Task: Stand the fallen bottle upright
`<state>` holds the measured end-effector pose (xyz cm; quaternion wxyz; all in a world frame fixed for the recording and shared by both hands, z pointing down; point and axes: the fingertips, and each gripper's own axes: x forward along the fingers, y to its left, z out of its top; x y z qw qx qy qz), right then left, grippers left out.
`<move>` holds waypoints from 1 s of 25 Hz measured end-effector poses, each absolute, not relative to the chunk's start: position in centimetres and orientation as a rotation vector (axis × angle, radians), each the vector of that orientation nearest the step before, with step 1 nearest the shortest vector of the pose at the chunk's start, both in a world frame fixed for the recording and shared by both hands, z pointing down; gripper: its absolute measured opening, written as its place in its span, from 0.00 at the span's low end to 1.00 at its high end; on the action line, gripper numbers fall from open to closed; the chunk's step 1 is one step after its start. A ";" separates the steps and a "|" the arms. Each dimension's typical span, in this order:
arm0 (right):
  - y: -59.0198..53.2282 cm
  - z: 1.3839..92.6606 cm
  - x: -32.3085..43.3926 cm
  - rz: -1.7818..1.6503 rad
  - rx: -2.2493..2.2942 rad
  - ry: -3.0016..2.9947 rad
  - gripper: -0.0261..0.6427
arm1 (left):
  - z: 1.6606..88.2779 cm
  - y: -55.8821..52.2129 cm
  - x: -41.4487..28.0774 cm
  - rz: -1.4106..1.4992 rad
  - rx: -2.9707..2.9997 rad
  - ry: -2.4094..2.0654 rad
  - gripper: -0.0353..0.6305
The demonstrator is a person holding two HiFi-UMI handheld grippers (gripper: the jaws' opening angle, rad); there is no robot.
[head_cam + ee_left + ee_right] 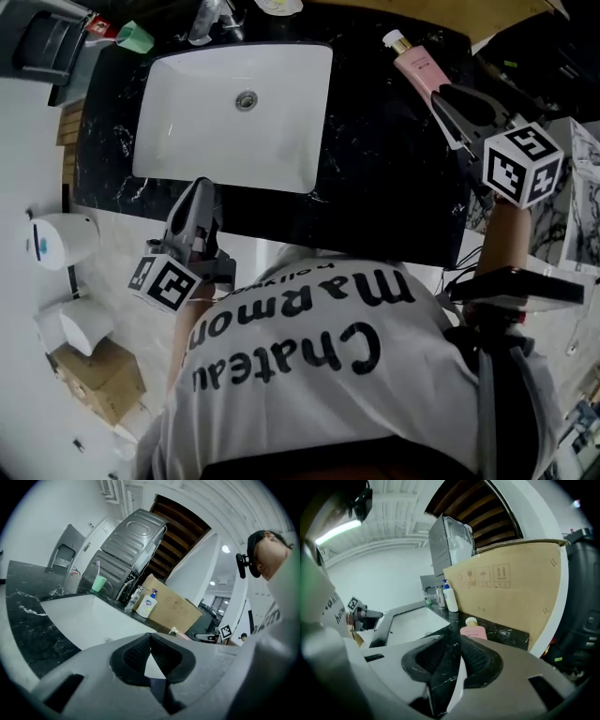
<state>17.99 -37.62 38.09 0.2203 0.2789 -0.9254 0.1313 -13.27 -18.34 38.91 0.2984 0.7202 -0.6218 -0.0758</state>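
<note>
The pink bottle (419, 67) lies on its side at the upper right of the black marble counter (394, 178), right of the white sink (197, 122). The right gripper (439, 97) sits just below the bottle, jaws nearly together and empty. The left gripper (200, 185), lower left at the counter's front edge, is clenched on nothing.

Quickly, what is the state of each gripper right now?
Left gripper: closed, holding nothing.
Right gripper: closed, holding nothing; the bottle lies just beyond its tips.
</note>
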 end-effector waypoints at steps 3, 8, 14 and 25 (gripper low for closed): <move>-38.3 38.7 18.3 0.292 0.787 -2.476 0.40 | 38.8 -18.0 -13.9 -0.213 1.907 -1.664 0.07; -39.8 40.4 20.0 0.245 0.863 -2.343 0.43 | 38.5 -18.1 -14.6 -0.222 1.912 -1.672 0.07; -40.3 43.2 20.1 0.278 0.808 -2.247 0.43 | 38.2 -18.4 -14.9 -0.223 1.919 -1.677 0.07; -40.7 45.3 19.9 0.238 0.708 -2.046 0.46 | 37.5 -18.3 -15.6 -0.256 1.947 -1.670 0.07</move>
